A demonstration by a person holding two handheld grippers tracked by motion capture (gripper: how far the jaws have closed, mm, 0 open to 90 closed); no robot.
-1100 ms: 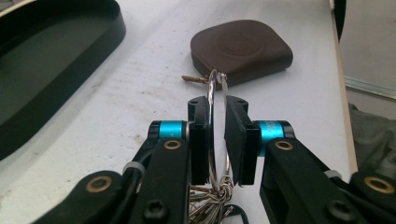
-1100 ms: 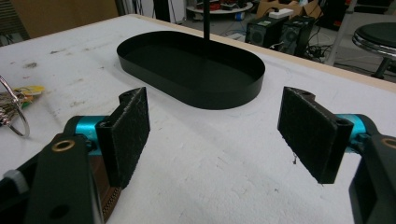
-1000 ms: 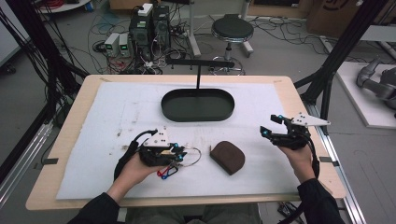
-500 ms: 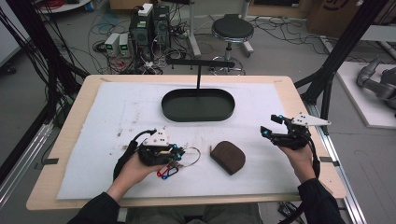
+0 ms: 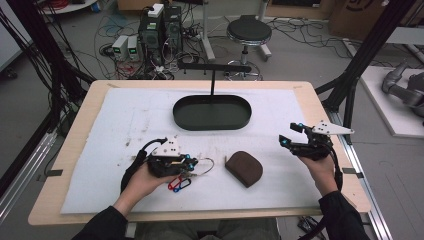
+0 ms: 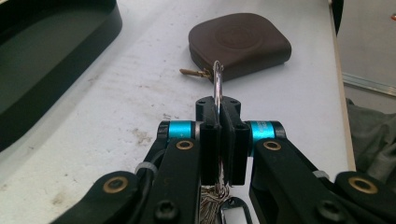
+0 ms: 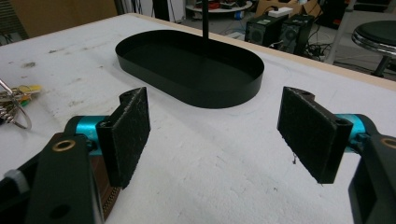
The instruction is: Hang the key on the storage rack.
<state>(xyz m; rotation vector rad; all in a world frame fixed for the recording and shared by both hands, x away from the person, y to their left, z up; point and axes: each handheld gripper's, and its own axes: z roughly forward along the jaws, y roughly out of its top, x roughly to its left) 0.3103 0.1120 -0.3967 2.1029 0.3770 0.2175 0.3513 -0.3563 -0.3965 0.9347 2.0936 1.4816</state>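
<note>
Where the big wooden table (image 5: 80, 150) stands, a wide white cloth mat (image 5: 115, 120) covers most of its top. On the mat, toward twelve o'clock, sits a long black oval metal tray (image 5: 212, 123) with a thin black post rising from its far side. The tray looks bare inside.

At about five o'clock from the tray lies a small brown leather pouch (image 5: 244, 168) with a rounded top. In the left gripper view its little gold zip pull sticks out at the pouch's nine o'clock side.

Next comes the left gripper (image 5: 194, 167), held in the person's left hand (image 5: 145, 179) near the mat's seven o'clock part. Its jaws have just been closing, and they are now pressed together on a thin silver metal key ring (image 6: 217, 84). The ring stands up on its edge between the pads and pokes out past them. The pouch is just beyond the ring, at three o'clock from this gripper in the high view. Below the jaws, the rest of the bunch is cut off and hard to make out. A red clip and a blue clip (image 5: 179, 183) lie on the mat by the hand.

The right gripper (image 5: 291, 135) is at the mat's three o'clock edge, well apart from the ring. Its jaws stand wide apart with nothing between them.
</note>
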